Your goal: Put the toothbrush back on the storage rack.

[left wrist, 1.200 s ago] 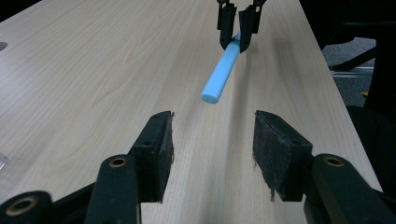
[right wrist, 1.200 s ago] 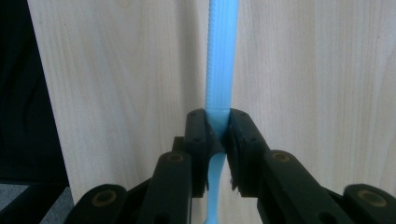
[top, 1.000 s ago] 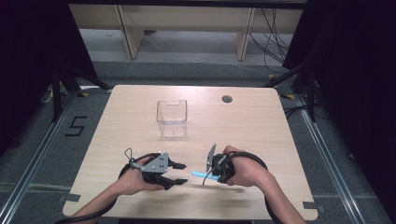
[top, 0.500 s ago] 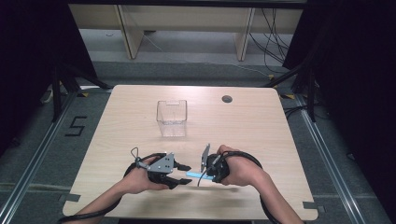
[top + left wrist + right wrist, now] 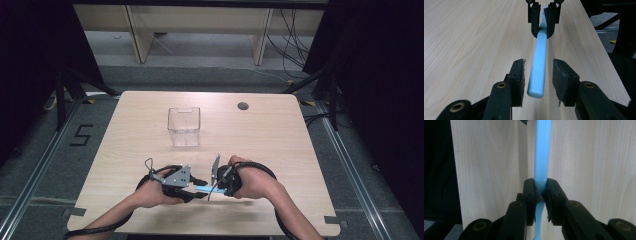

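Blue plastic utensil (image 5: 539,70) hangs level above the table (image 5: 280,140), on the near side of the clear box (image 5: 184,126). Right gripper (image 5: 540,188) is clenched on its narrow neck. Left gripper (image 5: 538,79) straddles the ribbed handle end, jaws have just been closing, pads not yet touching it.

Light wooden table (image 5: 280,150), grey floor (image 5: 40,165), dark surroundings
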Available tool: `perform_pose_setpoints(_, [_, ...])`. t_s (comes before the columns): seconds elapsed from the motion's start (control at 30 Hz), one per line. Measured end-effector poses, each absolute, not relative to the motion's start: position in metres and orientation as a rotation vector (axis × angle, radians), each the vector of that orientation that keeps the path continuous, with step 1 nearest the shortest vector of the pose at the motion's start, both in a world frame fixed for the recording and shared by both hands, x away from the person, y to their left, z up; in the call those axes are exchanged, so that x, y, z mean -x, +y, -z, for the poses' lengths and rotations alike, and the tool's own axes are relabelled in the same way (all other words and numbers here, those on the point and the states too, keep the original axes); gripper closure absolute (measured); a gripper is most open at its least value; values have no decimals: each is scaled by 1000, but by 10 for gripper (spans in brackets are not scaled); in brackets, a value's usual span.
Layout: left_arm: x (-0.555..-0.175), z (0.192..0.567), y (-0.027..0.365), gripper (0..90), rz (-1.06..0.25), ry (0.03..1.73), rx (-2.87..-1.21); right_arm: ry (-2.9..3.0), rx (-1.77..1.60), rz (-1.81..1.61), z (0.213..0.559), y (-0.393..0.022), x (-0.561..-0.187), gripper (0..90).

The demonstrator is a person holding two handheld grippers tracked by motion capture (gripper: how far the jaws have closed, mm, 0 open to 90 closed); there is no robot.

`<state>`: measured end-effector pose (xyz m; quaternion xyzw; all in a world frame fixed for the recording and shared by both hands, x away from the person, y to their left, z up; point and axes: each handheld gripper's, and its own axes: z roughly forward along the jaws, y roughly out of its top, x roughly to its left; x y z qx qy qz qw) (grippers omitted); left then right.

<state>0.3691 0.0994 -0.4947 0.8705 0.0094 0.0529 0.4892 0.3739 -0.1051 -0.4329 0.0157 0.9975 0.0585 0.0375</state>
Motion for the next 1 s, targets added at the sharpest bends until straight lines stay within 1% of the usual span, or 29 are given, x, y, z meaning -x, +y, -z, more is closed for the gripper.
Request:
perform_pose_setpoints(0.07, [-370,494,99,632,-134,7,-2131,3069,-81,-167,433,-103,-373,790])
perform_pose_setpoints(0.17, [-368,497,97,650,-112,28,-2114,3056,1,-202,435,-102,-376,790])
perform_pose_setpoints(0.27, [-368,498,96,669,-108,29,-2113,3058,-39,-175,434,-100,-374,790])
perform_pose_setpoints(0.3, [-370,497,97,675,-124,4,-2137,3077,-59,-168,434,-100,-373,790])
perform_pose_setpoints(0.33, [-370,498,96,679,-101,9,-2129,3068,-35,-181,434,-99,-373,790])
perform_pose_setpoints(0.47, [-369,499,96,697,-105,14,-2130,3062,25,-186,436,-97,-375,790])
perform_pose_setpoints(0.63, [-370,499,95,720,-105,3,-2141,3086,-71,-135,434,-95,-370,790])
perform_pose_setpoints(0.77, [-368,500,93,739,-86,22,-2119,3063,34,-194,435,-94,-374,790])
perform_pose_setpoints(1.0, [-369,499,95,763,-91,-2,-2152,3061,30,-180,434,-92,-373,789])
